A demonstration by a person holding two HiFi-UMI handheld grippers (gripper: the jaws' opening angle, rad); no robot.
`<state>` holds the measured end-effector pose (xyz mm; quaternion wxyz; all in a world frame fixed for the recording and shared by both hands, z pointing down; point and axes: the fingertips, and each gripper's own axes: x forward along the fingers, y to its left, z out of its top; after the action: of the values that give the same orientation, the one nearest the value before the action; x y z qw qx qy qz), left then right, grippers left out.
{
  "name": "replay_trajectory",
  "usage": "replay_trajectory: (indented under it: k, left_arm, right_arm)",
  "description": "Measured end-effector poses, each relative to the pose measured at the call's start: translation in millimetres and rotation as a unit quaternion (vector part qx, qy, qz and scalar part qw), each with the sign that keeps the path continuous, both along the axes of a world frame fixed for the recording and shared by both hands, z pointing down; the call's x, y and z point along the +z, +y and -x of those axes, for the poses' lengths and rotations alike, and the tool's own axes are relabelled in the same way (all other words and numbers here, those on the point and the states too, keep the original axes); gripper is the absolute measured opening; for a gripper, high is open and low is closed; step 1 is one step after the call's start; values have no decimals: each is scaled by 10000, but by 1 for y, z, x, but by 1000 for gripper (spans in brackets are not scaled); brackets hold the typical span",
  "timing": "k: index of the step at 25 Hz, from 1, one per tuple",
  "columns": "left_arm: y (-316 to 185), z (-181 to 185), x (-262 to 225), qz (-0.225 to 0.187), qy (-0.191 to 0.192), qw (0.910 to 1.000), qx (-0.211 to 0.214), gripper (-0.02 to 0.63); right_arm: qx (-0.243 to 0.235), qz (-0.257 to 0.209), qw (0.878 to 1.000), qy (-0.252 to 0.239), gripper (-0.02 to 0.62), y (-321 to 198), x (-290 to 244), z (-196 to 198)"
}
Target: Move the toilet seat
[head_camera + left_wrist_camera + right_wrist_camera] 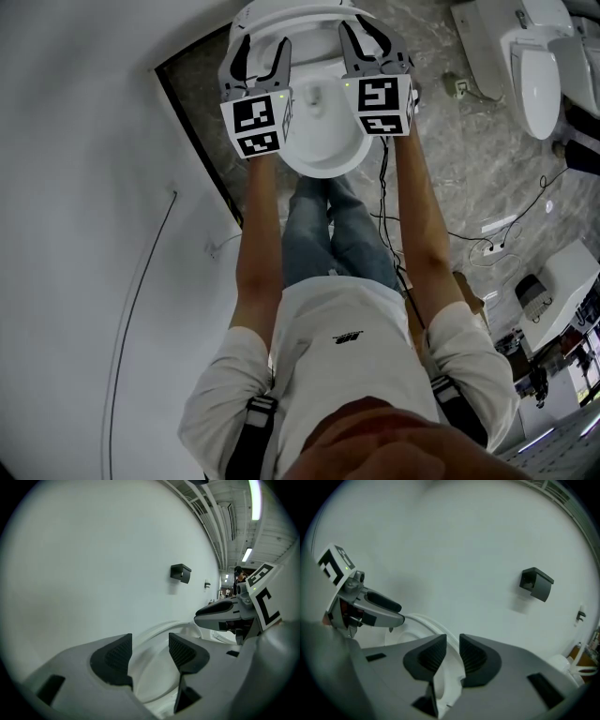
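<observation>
Close wall (84, 234) behind and left of toilet (323, 155), open floor (450, 159) right, cables (518, 223) strewn

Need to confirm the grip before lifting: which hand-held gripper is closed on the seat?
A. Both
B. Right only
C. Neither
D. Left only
B: the right hand-held gripper pinches the seat edge between its jaws, while the jaws of the left hand-held gripper stand apart and do not press it.

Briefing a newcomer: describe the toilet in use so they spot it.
Beside the white wall, the toilet stands straight ahead of the person's legs. Unlike the other toilet farther right, its seat sits pinched in the right claw, left claw open alongside.
</observation>
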<state>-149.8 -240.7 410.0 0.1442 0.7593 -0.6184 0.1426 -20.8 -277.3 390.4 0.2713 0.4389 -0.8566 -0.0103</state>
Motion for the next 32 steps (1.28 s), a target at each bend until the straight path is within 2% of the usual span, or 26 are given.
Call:
replay_trajectory:
  k: [5,8,12,17,25,32]
  left_arm:
    - [4,-11,-16,-126,160,9995,244,244]
    - [10,-16,-20,-208,77,9991,353,194]
    - [20,-22,-24,-324,47,9983,481,134]
    - [32,-32,-33,-408,8,9973,608,65]
    - [58,-48,-60,-645,-22,9947,801,41]
    - [89,-50,-75,-660,-16,9953,704,40]
  right_arm:
    - [-282,31,9991,-306,103,12,-8,11]
    - [-429,83,9979,-476,98,24,-9,14]
    - [-393,119,9969,-665,58,36,-11,11]
    - [-455,227,9943,-942,43,52,-24,4]
    - [-535,205,9888,-1379,40,80,-59,-7]
    - [-620,314,9880,-1380,37,113,-63,-17]
